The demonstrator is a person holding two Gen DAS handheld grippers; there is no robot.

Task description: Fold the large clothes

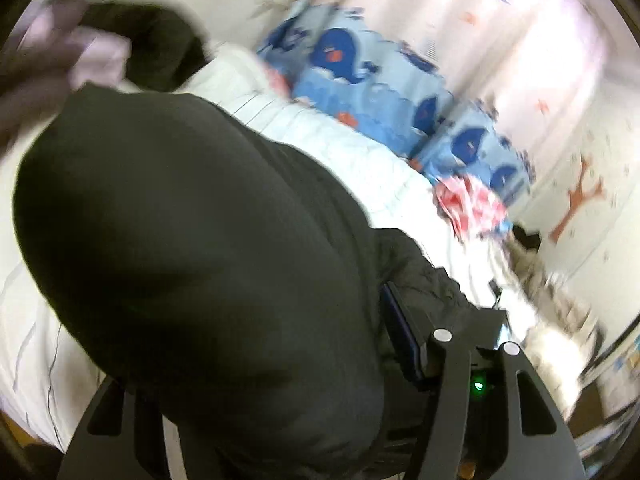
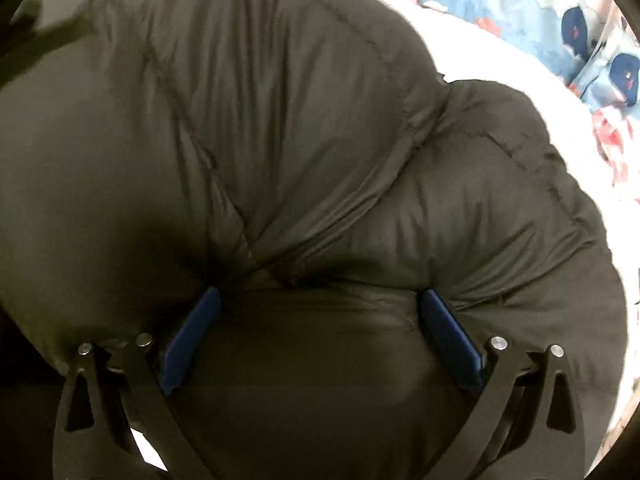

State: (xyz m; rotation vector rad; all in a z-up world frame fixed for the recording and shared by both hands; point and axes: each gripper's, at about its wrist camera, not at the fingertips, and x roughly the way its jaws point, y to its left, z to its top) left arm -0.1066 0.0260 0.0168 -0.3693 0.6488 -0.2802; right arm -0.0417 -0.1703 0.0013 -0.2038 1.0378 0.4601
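White bed (image 1: 360,152) carries the black puffer jacket (image 2: 280,140); right claw (image 2: 320,336) grasping a thick fold, left claw (image 1: 248,360) buried, grip unclear.

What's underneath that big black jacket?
A white quilt shows around the jacket, so it lies on a bed. Whale-print bedding sits behind. Anything directly beneath the jacket is covered.

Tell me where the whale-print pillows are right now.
In the left wrist view, the whale-print pillows sit upper centre-right, on the white bedding beyond the dark puffy jacket, against the curtain.
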